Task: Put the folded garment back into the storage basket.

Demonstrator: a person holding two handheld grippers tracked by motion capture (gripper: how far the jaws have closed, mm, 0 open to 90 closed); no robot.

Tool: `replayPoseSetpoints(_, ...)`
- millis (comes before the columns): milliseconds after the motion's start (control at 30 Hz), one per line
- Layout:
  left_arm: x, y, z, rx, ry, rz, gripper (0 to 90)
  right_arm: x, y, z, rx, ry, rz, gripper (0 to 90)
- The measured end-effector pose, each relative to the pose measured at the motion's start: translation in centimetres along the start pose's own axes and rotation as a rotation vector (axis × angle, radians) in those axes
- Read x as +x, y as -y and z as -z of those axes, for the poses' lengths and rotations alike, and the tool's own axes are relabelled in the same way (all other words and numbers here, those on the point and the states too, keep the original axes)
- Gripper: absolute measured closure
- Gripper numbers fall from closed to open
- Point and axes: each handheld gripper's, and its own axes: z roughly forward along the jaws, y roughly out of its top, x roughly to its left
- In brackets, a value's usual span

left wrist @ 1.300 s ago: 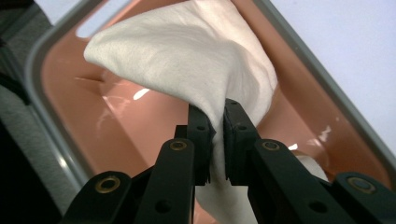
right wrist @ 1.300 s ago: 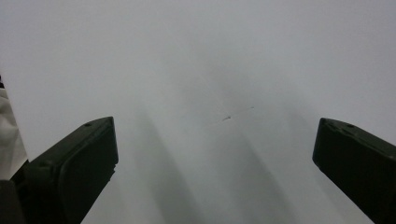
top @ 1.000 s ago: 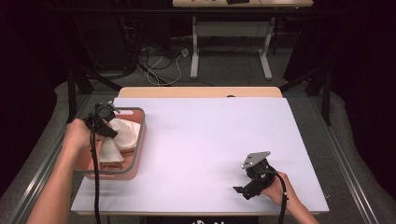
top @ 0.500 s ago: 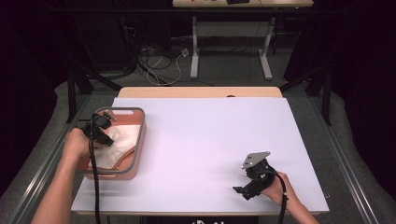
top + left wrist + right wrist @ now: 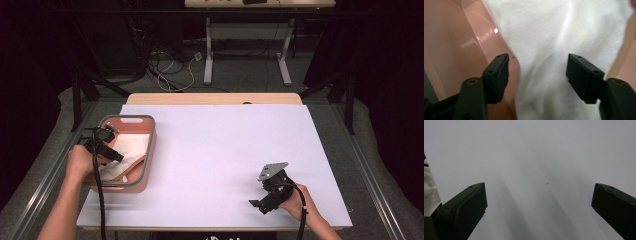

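White cloth point(image 5: 127, 155), lying crumpled inside the pink bin point(image 5: 149, 150) at the left of the high view, a little below mid-height. Covers most of the bin's floor, with pink wall bare along the near and far ends. Bin set on the white table point(image 5: 225, 150), close to its left edge, grey-rimmed, a slot handle at its far end.

Left gripper point(image 5: 112, 152) held over the bin, dipped toward the cloth, jaws wide apart and gripping nothing. In the left gripper view, white cloth point(image 5: 554, 45) spread across the centre and right of the frame, pink bin point(image 5: 456, 37) wall at the left; left jaw in front of the cloth's edge, right jaw over the fabric, the folds between them slack. Contact between jaw tips and cloth: cannot tell.

Right gripper point(image 5: 260, 204) at the lower right of the high view, resting low over the bare table, well apart from the bin, grey plate on top. In the right gripper view, jaws spread wide with only white table point(image 5: 536, 170) between them, nothing held.
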Motion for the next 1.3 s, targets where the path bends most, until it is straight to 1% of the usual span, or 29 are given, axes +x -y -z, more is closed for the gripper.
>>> replayPoseSetpoints(33, 0.0, 0.1, 0.2, -0.001, -0.003, -0.004, 29.7, 0.0, 0.0, 0.0, 0.001, 0.001, 0.000, 0.0)
replayPoseSetpoints(67, 0.0, 0.2, 0.5, -0.001, 0.005, 0.001, 27.2, 0.0, -0.1, 0.1, 0.008, 0.000, 0.001, 0.0)
replayPoseSetpoints(133, 0.1, 0.3, 1.0, 0.005, 0.000, -0.002, 24.0, 0.0, -0.2, 0.1, -0.003, 0.002, -0.002, 0.0)
replayPoseSetpoints(200, 0.1, 0.6, 1.5, 0.005, -0.002, 0.003, 19.3, 0.0, -0.3, 0.2, -0.002, 0.004, -0.003, 0.0)
replayPoseSetpoints(233, 0.0, 0.7, 1.8, -0.001, -0.003, -0.003, 16.5, 0.0, -0.2, 0.1, 0.000, 0.004, 0.002, 0.0)
replayPoseSetpoints(267, 0.0, 0.8, 2.1, -0.006, 0.003, -0.010, 15.5, 0.0, -0.2, 0.1, 0.006, 0.005, 0.004, 0.0)
replayPoseSetpoints(333, -0.2, 1.0, 2.6, -0.014, -0.005, -0.013, 14.6, 0.1, -0.2, 0.1, 0.015, 0.005, 0.002, 0.0)
replayPoseSetpoints(400, -0.5, 1.1, 2.9, -0.021, -0.004, -0.023, 11.3, 0.0, -0.2, 0.1, 0.021, 0.006, 0.001, 0.0)
replayPoseSetpoints(467, -0.9, 1.1, 3.3, -0.028, -0.008, -0.028, 10.7, 0.0, -0.2, 0.0, 0.016, 0.004, -0.006, 0.0)
replayPoseSetpoints(533, -1.2, 1.2, 3.8, -0.047, -0.010, -0.032, 8.3, -0.1, -0.3, 0.1, 0.017, 0.003, -0.004, 0.0)
replayPoseSetpoints(633, -1.9, 1.1, 4.1, -0.049, -0.007, -0.039, 6.4, -0.1, -0.3, 0.1, 0.018, 0.002, -0.002, 0.0)
replayPoseSetpoints(700, -2.5, 1.1, 4.4, -0.045, -0.010, -0.054, 5.5, -0.1, -0.3, 0.1, 0.022, 0.003, 0.001, 0.0)
replayPoseSetpoints(733, -2.8, 1.0, 4.6, -0.049, -0.010, -0.054, 5.3, -0.1, -0.3, 0.1, 0.023, 0.003, 0.001, 0.0)
replayPoseSetpoints(800, -3.4, 0.9, 5.0, -0.060, -0.002, -0.067, 3.5, 0.0, -0.3, 0.1, 0.024, 0.003, 0.001, 0.0)
replayPoseSetpoints(933, -4.8, 0.8, 5.4, -0.067, -0.006, -0.096, 2.5, 0.0, -0.3, 0.3, 0.024, 0.009, -0.002, 0.0)
replayPoseSetpoints(1000, -5.4, 0.7, 5.7, -0.069, -0.002, -0.110, 2.1, 0.0, -0.3, 0.2, 0.030, 0.006, 0.012, 0.0)
replayPoseSetpoints(1100, -6.3, 0.7, 5.9, -0.076, -0.004, -0.126, 1.3, 0.0, -0.2, 0.2, 0.032, 0.008, 0.006, 0.0)
replayPoseSetpoints(1167, -6.9, 0.7, 6.1, -0.078, -0.005, -0.146, 1.0, 0.0, -0.2, 0.3, 0.031, 0.010, 0.007, 0.0)
replayPoseSetpoints(1300, -7.9, 0.6, 6.3, -0.094, -0.006, -0.164, 0.5, 0.0, -0.2, 0.3, 0.029, 0.008, 0.005, 0.0)
